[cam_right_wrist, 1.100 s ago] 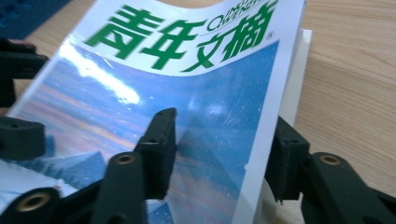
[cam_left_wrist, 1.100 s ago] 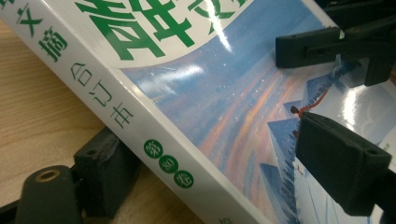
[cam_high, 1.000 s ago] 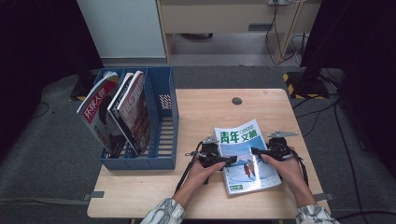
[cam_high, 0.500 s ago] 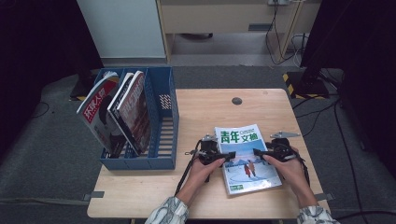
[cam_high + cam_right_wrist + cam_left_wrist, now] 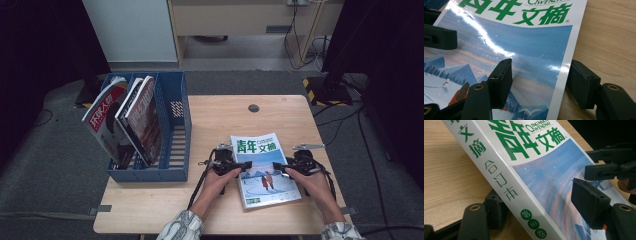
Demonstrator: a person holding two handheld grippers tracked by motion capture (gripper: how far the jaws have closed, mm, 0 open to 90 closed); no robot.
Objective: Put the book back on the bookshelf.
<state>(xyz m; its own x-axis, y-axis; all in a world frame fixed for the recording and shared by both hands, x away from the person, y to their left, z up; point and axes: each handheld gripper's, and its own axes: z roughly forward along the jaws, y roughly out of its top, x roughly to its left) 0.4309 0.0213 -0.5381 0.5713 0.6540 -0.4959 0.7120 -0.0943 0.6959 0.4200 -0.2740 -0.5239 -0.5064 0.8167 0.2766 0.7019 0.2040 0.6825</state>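
**Operator:** I've got both grippers on the magazine [image 5: 265, 170], which lies flat near the front edge of the table [image 5: 220, 120], toward its right corner. The left gripper [image 5: 239, 169] straddles the spine edge and the right gripper [image 5: 283, 169] straddles the open edge.

**Observer:** Are they clamped?

**Operator:** Not that I can confirm. Both sets of jaws have just been closing, with the book between them. In the left gripper view one finger [image 5: 587, 200] sits over the cover and the other is tucked under the spine, with a sliver of gap on top. In the right gripper view one pad [image 5: 501, 80] rests on the cover and the other lies outside the page edge, apparently not yet pressing.

**Observer:** How will it handle?

**Operator:** It's a thick bound volume, so I'd judge it fairly heavy and stiff along the spine, floppier at the open side. The cover is glossy, and that sheen suggests it's slippery. I'd take a firm bite at the spine and use the right side only to steady the pages.

**Observer:** Surroundings?

**Operator:** Pale wood tabletop with a cable hole [image 5: 253, 108] near the back edge. A blue file rack [image 5: 175, 150] stands at the left edge, holding upright magazines [image 5: 127, 120]. Grey carpet, cables and dark curtains lie beyond.
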